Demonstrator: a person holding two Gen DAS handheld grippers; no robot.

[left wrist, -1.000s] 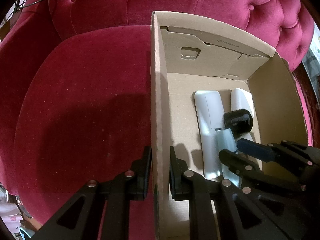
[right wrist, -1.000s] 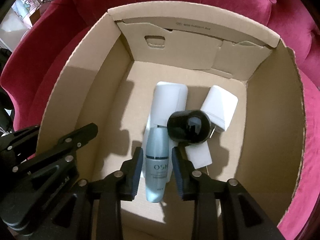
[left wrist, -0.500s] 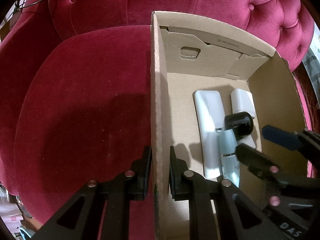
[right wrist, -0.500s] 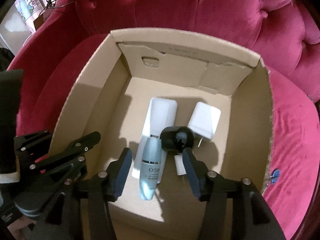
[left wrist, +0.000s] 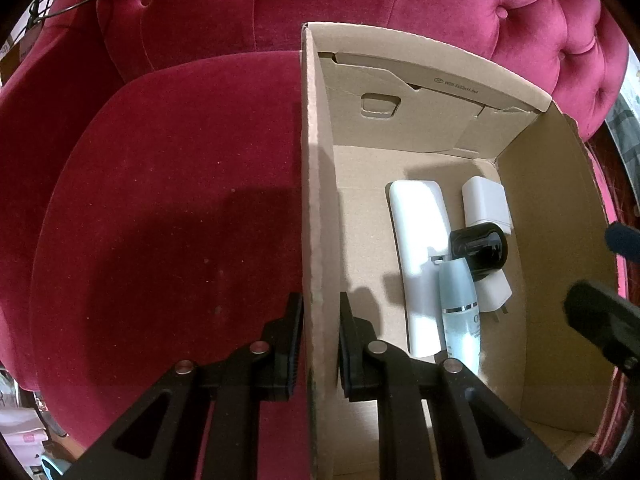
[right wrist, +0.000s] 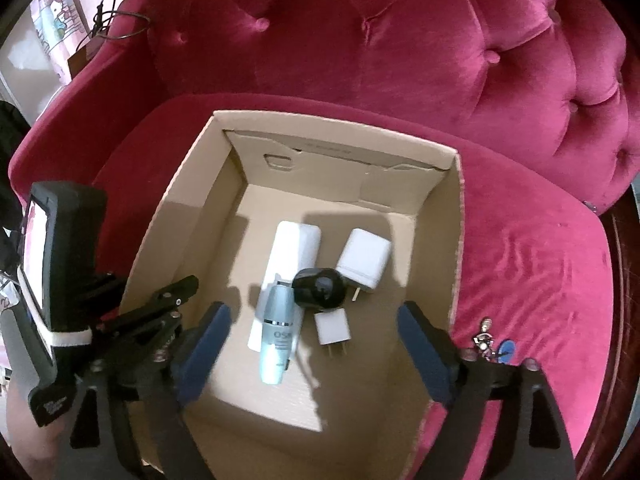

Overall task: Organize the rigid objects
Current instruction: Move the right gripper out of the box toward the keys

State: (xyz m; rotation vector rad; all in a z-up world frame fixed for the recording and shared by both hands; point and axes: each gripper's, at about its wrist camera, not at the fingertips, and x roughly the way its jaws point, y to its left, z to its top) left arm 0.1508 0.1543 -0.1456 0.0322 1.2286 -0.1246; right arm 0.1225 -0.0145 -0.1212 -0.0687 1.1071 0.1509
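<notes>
Dim, warm light is falling from above and behind, throwing hard gripper shadows across the cardboard box floor and the red sofa cushion. A bright patch is glaring on the box floor nearest the lens. Fisheye bending is curving every edge; corners are vignetting black, and the right view is smearing slightly.

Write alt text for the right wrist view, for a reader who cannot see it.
The right tongs hang wide open above a cardboard box on a red velvet sofa. Inside lie a pale blue bottle, a long white device, a black round object and two white chargers. The left tongs grip the box's left wall.
</notes>
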